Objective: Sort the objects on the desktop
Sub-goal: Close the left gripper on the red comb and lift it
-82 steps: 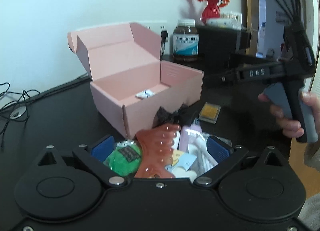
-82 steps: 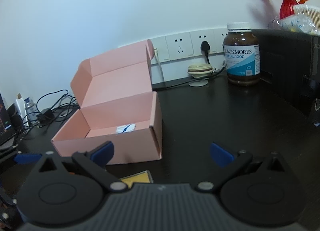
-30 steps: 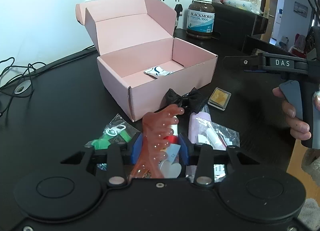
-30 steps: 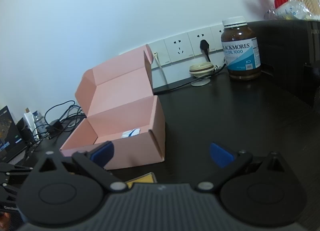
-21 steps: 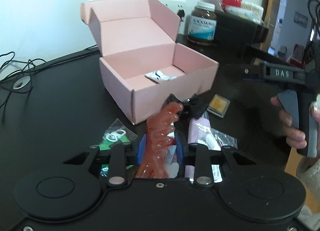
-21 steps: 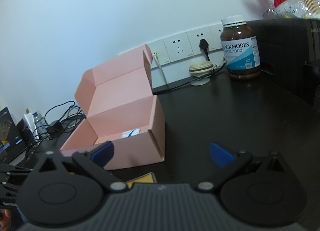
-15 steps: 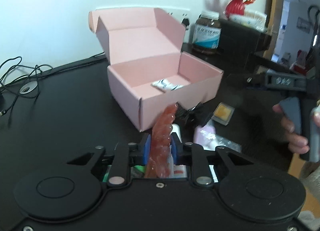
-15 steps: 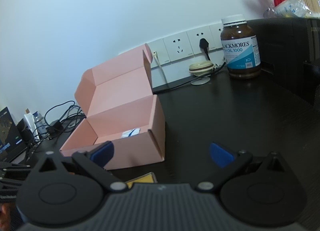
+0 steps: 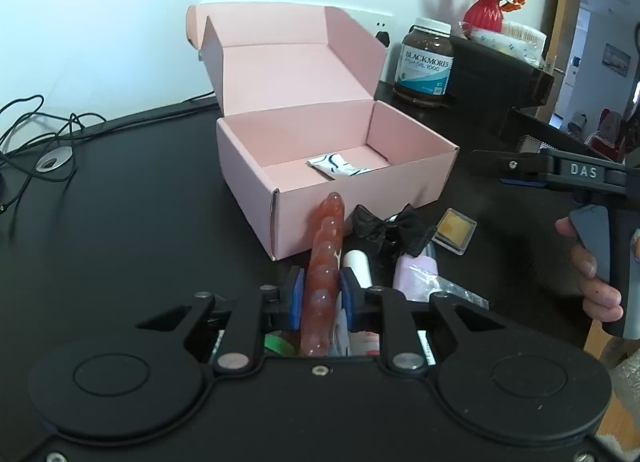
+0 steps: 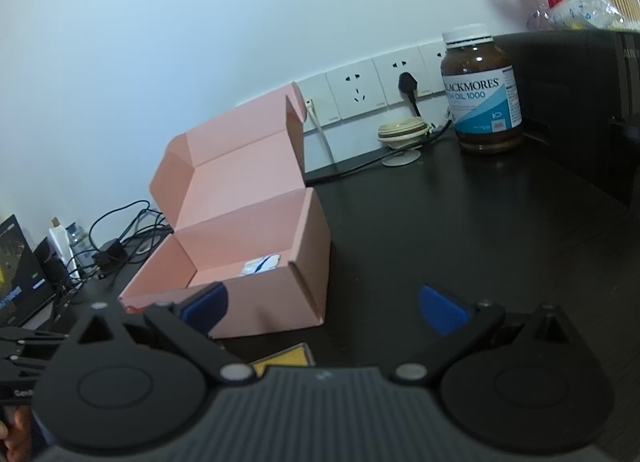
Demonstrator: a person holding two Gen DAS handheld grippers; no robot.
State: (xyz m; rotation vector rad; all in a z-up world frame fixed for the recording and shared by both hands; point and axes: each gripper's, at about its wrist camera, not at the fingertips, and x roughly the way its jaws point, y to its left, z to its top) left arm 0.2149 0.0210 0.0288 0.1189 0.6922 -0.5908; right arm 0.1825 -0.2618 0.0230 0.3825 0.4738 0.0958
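My left gripper (image 9: pixel 320 288) is shut on an orange-brown hair claw clip (image 9: pixel 326 246), which stands edge-on between the blue pads and points at the open pink box (image 9: pixel 360 198). A white sachet (image 9: pixel 340 166) lies inside the box. Just past the clip lie a black bow (image 9: pixel 390 228), a white tube (image 9: pixel 357 266), a pink packet (image 9: pixel 414 274) and a small yellow square case (image 9: pixel 456 230). My right gripper (image 10: pixel 320 302) hovers open with nothing between its fingers, to the right of the pink box (image 10: pixel 264 302), above the yellow case (image 10: pixel 284 360).
A brown supplement bottle (image 10: pixel 482 94) stands at the back by a black cabinet (image 10: pixel 580 102) and a red vase of orange flowers (image 9: pixel 486 10). Wall sockets (image 10: pixel 380 90) and a round beige stand (image 10: pixel 402 134) sit behind the box. Cables (image 9: pixel 40 130) trail at far left.
The left gripper's jaws closed on the hair clip, which turned from flat to edge-on and rose off the pile of items. The right gripper stayed where it was.
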